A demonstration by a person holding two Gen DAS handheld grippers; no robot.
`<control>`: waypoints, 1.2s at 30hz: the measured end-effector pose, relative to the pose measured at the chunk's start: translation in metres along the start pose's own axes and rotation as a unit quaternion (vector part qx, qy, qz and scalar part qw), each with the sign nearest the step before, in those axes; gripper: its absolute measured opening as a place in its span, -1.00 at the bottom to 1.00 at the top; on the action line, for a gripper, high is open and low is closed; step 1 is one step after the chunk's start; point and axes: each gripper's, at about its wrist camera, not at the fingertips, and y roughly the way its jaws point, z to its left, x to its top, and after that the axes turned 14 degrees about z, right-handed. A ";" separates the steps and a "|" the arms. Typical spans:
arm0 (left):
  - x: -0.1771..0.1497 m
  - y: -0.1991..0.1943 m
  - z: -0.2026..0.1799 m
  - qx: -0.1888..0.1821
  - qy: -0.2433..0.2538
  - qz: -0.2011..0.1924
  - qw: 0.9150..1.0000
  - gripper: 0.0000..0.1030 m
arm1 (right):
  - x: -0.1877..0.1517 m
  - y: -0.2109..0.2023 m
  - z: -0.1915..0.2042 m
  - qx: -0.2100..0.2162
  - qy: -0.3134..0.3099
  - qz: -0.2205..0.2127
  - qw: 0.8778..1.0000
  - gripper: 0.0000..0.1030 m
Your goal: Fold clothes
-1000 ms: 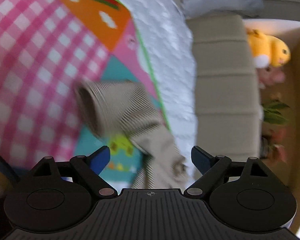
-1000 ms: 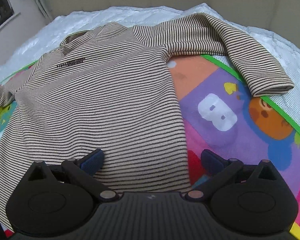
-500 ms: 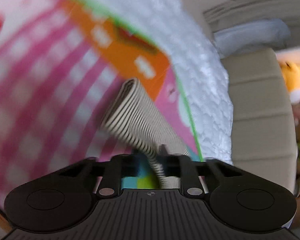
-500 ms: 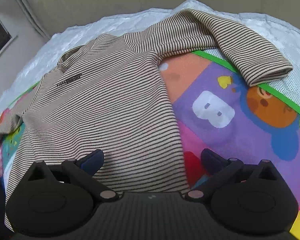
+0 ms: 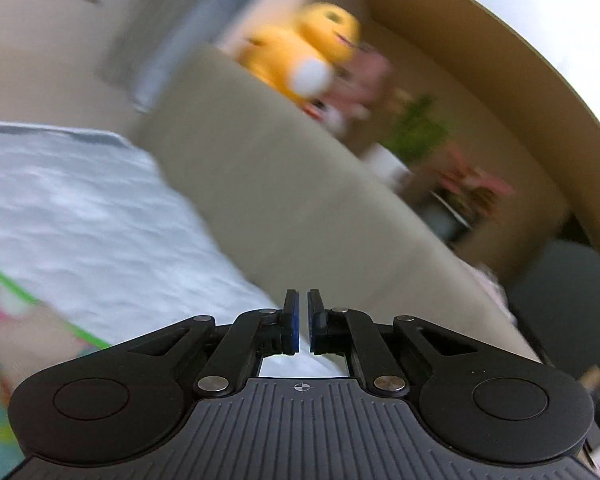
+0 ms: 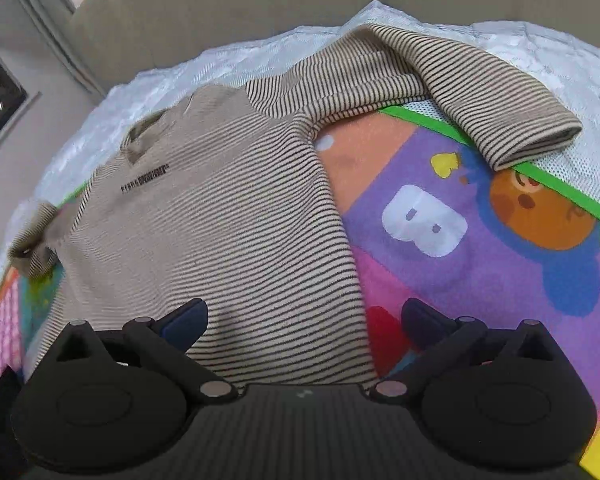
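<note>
A beige long-sleeved shirt with thin dark stripes (image 6: pixel 220 240) lies flat on a colourful play mat (image 6: pixel 480 240). Its right sleeve (image 6: pixel 500 120) bends down over the mat's green edge. Its left sleeve (image 6: pixel 36 240) is bunched up at the far left of the right wrist view. My right gripper (image 6: pixel 304 320) is open over the shirt's lower hem. My left gripper (image 5: pixel 300 320) has its jaws nearly closed with a thin gap; no cloth shows between them. It points up at a beige sofa (image 5: pixel 280 200), and the shirt is out of its view.
A white quilted cover (image 5: pixel 80 208) lies under the mat. A yellow plush toy (image 5: pixel 300 52), a pink toy and a potted plant (image 5: pixel 416 132) sit behind the sofa back. The left wrist view is motion-blurred.
My left gripper closed on the left sleeve, then swung up and away from the mat; the sleeve is no longer in its view. The right view has drawn back slightly.
</note>
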 end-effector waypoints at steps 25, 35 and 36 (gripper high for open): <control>-0.108 0.039 0.145 0.137 -0.055 0.161 0.976 0.65 | 0.120 0.061 0.185 -0.014 -0.282 -0.091 0.955 0.00; -0.111 0.048 0.164 0.129 -0.046 0.197 0.971 0.69 | 0.190 0.156 0.247 -0.143 -0.343 -0.089 0.924 -0.93; -0.111 0.048 0.165 0.128 -0.046 0.197 0.971 0.71 | 0.197 0.164 0.246 -0.163 -0.344 -0.079 0.921 -0.98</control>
